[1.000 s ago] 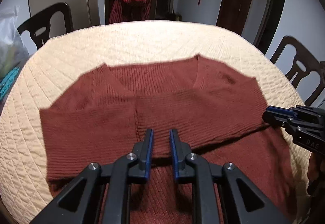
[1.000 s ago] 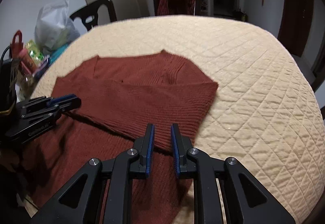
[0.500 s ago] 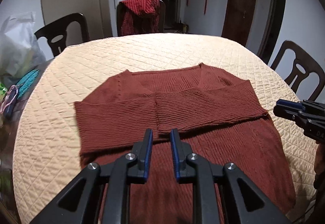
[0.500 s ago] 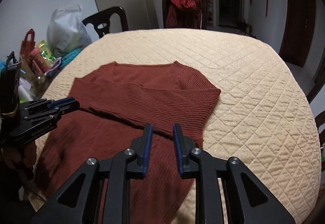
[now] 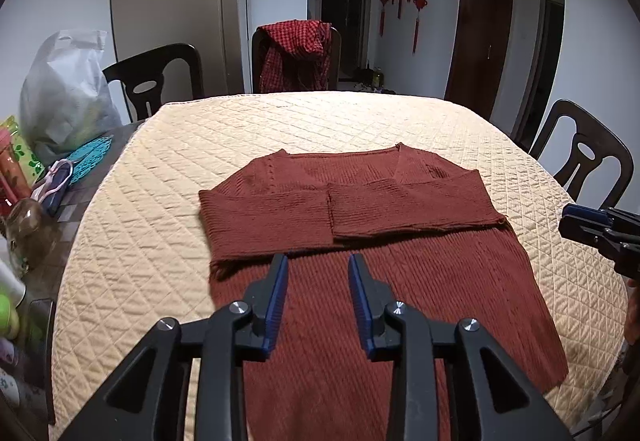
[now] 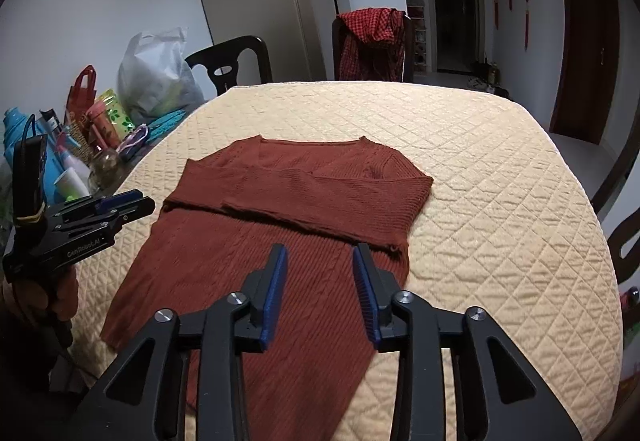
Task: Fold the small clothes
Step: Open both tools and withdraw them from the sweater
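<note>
sweater [image 5: 360, 281]: sleeves folded in | left gripper [image 5: 318, 273], right gripper [image 6: 320, 261]: jaws opening, empty | risk: I pinch one layer at hem, sleeves slide loose

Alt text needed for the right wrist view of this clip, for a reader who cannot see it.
A rust-red knit sweater lies flat on a cream quilted table cover, both sleeves folded across its chest. The right gripper hangs above the sweater body, its jaws opening with nothing between them; the left gripper shows at the left edge.
</note>
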Tool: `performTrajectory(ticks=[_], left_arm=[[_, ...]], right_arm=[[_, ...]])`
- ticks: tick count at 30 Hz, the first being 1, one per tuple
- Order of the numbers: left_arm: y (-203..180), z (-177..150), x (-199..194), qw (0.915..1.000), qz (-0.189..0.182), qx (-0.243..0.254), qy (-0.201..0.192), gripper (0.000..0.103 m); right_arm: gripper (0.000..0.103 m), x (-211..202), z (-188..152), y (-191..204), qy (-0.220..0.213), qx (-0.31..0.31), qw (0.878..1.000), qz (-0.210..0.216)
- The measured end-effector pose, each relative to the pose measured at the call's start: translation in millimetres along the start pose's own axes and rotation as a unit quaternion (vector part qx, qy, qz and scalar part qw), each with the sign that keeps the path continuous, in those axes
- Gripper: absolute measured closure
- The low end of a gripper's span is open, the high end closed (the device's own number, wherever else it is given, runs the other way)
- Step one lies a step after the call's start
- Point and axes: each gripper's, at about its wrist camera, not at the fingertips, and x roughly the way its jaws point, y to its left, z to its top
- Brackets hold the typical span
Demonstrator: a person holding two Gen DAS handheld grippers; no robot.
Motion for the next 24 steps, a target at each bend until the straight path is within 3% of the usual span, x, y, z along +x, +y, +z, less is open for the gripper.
performTrajectory(ticks=[8, 24], left_arm=[[4.3, -24.3, -21.8, 0.9999, 0.009, -0.012, -0.007, 0.066], [21.0, -72.7, -30.7, 0.9984, 0.020, -0.047, 0.022, 0.066]], right_arm=[[0.065, -18.1, -25.0, 2.9, -0.005, 0.008, 1.000, 0.008], [0.065, -18.1, -70.8, 2.3, 0.026, 0.045, 0.998, 0.028]])
